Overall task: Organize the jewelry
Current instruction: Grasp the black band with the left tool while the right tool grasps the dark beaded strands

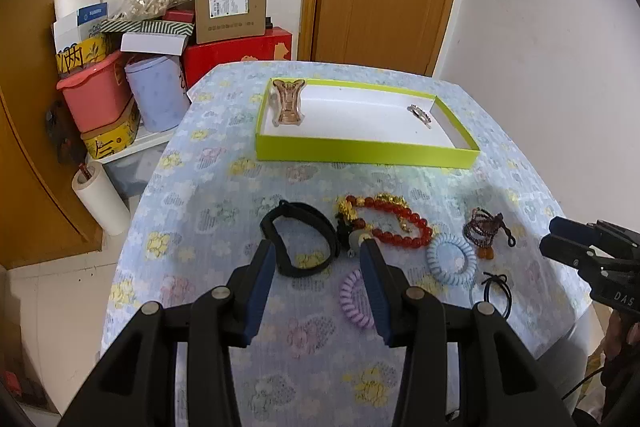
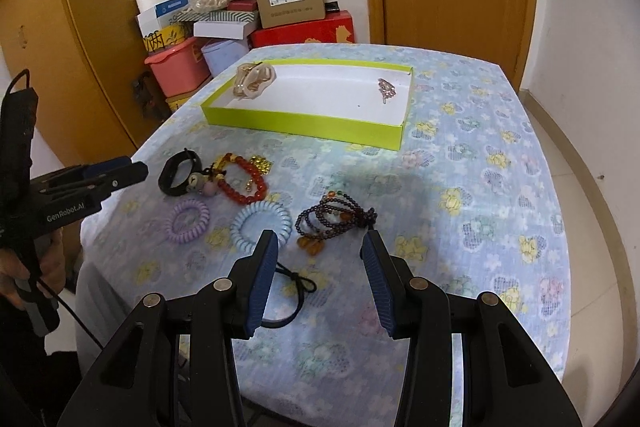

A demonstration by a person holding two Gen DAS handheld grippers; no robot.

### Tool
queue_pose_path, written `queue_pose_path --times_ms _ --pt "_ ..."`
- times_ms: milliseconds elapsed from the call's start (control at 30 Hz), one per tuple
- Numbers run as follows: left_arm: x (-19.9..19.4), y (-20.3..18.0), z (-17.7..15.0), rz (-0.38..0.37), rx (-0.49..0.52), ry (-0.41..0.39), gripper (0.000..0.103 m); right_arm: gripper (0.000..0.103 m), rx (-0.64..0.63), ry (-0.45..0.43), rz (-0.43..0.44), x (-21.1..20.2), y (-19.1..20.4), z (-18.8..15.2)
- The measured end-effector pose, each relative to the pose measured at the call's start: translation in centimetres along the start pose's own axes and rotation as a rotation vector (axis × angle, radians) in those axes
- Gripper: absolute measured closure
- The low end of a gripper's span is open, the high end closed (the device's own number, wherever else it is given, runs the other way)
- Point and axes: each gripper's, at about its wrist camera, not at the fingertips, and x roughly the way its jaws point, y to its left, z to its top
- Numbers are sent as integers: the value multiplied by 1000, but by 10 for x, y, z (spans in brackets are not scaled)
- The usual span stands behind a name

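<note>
The green tray (image 1: 366, 151) sits at the far side of the bench (image 1: 224, 187), and two pieces are already in it: a big amber hair claw (image 1: 289, 101) in its far left corner and a small sparkly clip (image 1: 419, 115) over by the right wall. So the sorting is under way, with plenty left on the near side: a black band (image 1: 298, 241), a red bead bracelet (image 1: 394, 223) with gold charms touching it, a purple coil tie (image 2: 188, 221), a blue coil tie (image 1: 452, 263), a dark bead strand (image 2: 334, 221) and a thin black elastic (image 2: 294, 297) nearest the edge. Left gripper (image 1: 320, 267) hangs over the black band with its jaws released, nothing between them. Right gripper (image 2: 320, 259) is just near of the dark bead strand, jaws also parted and empty. This looks like the reach for the next pair of pieces. The next move calls for a drop onto a single item, and the red bracelet, crowded against the band, may snag.
</note>
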Motion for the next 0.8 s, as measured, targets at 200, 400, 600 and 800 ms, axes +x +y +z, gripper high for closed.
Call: queue_pose_path --times_ms 200,400,600,800 --pt "0 6 -4 9 -21 4 57 58 0 12 14 2 3 -1" --pt "7 10 -6 15 -41 22 57 58 15 29 9 8 2 -2" --pt "25 18 -6 32 -76 55 57 58 24 39 5 13 -2 -1" --pt "45 25 -3 51 -99 78 58 58 26 50 0 20 -4 -1"
